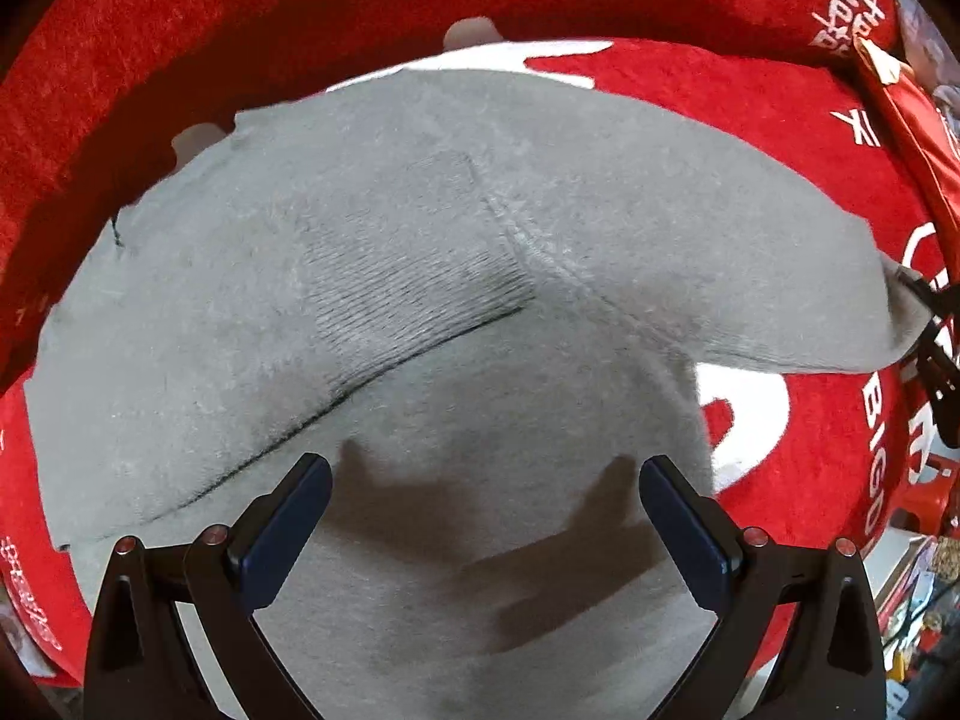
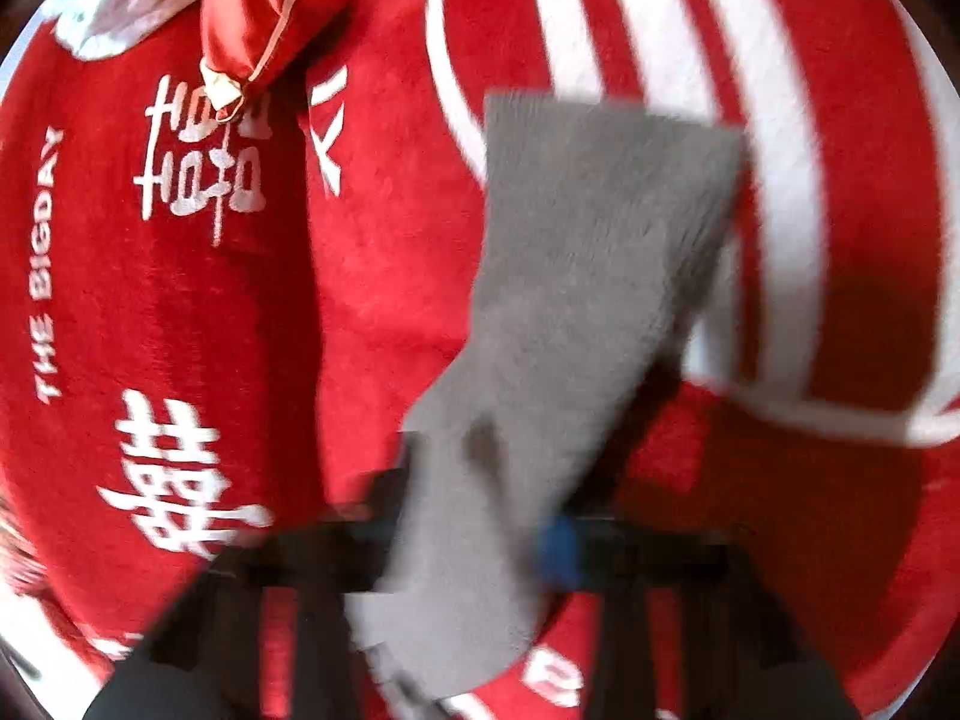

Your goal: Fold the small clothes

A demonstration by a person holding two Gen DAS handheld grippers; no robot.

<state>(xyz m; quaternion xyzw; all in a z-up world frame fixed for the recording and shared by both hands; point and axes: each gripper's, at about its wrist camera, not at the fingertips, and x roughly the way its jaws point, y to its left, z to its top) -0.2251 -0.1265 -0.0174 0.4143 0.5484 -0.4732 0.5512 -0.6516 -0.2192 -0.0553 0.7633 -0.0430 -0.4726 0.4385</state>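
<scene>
My left gripper (image 1: 486,480) hangs with its fingers spread wide over a grey sock (image 1: 420,276), gripping nothing; the sock lies flat on the red blanket (image 1: 750,120) with white lettering. My right gripper (image 2: 474,534) is clamped on another grey sock (image 2: 576,276), which stretches away from its fingers above the same blanket (image 2: 180,312); that view is blurred.

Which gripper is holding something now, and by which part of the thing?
The right gripper is shut on the grey sock, gripping it near one end; which end is unclear because of blur. The left gripper is open above a grey sock and holds nothing.
</scene>
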